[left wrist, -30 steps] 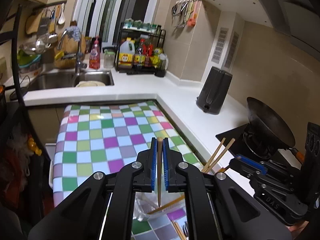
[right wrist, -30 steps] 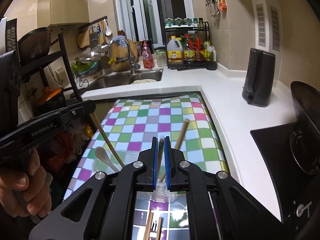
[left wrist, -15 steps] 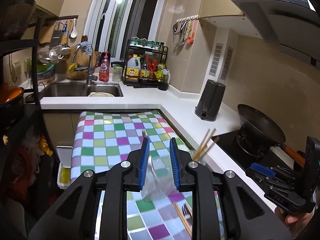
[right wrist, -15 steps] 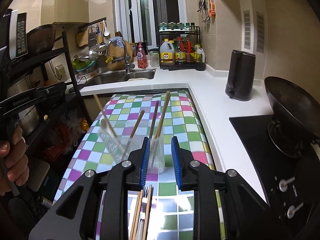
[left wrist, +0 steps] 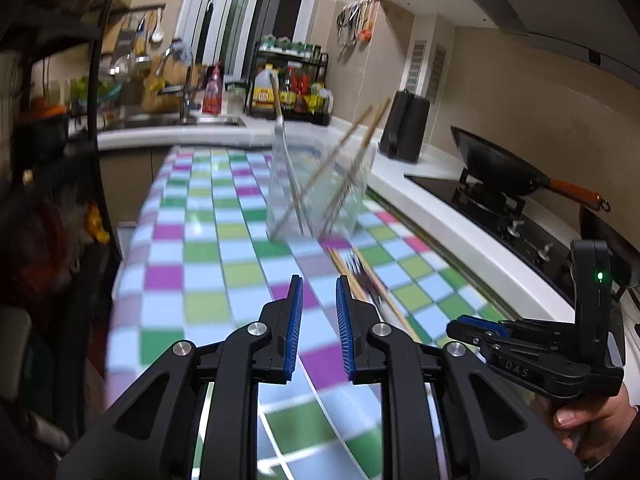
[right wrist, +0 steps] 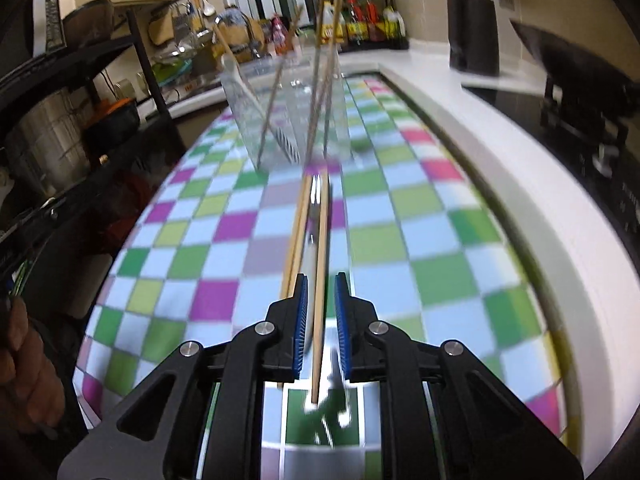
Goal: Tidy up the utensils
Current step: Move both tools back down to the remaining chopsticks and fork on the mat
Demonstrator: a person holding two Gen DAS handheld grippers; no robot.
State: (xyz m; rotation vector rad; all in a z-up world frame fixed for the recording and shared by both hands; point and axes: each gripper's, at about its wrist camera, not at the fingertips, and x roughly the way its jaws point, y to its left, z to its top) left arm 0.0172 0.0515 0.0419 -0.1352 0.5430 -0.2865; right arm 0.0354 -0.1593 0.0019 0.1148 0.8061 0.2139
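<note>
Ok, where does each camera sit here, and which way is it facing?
Left wrist: on the left gripper, facing along the checkered table to the clear container; right gripper and hand visible.
Right wrist: on the right gripper, low over the loose chopsticks, facing the container.
Shared: table, container, chopsticks, kettle.

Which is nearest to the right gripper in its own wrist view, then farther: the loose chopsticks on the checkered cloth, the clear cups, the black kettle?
From the right gripper:
1. Loose chopsticks, between its fingers.
2. Clear cups, straight ahead.
3. Black kettle, far right on the counter.
</note>
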